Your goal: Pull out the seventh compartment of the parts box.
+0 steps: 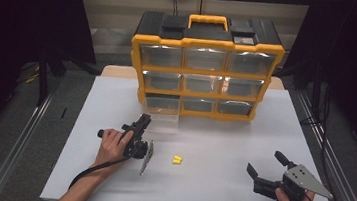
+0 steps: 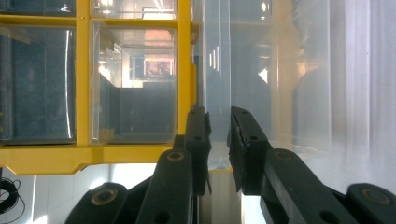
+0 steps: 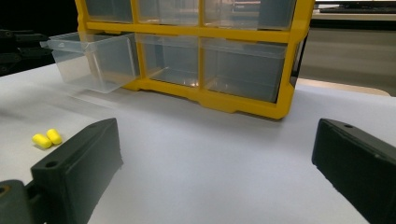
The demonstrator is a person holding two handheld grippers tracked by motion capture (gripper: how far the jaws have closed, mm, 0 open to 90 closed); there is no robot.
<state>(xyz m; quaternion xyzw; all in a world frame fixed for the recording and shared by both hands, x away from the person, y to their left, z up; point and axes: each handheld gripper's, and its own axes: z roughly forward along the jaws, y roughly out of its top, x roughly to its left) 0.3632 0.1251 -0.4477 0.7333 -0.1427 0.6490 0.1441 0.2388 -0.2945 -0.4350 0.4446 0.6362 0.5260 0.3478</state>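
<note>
Clear plastic drawer (image 1: pixel 163 115), drawn partway out of the yellow organizer (image 1: pixel 200 114), seems pinched at its front lip by the left tool (image 2: pixel 218 126); next, the spread-jawed right tool (image 1: pixel 263 165) must fetch the yellow earplugs (image 1: pixel 177 159) to its left.

The high view is dim at its sides, where dark curtains swallow the light, while the white table (image 1: pixel 218 185) is evenly lit from above and throws only faint, soft shadows. In the left gripper view, strong glare washes out the clear drawer (image 2: pixel 266 70) just beyond the jaws, with reflections across the plastic fronts to their left. In the right gripper view the jaws are near and blurred, the yellow cabinet (image 3: pixel 210 100) ahead of them is sharper, and straight lines bow toward the edges.
</note>
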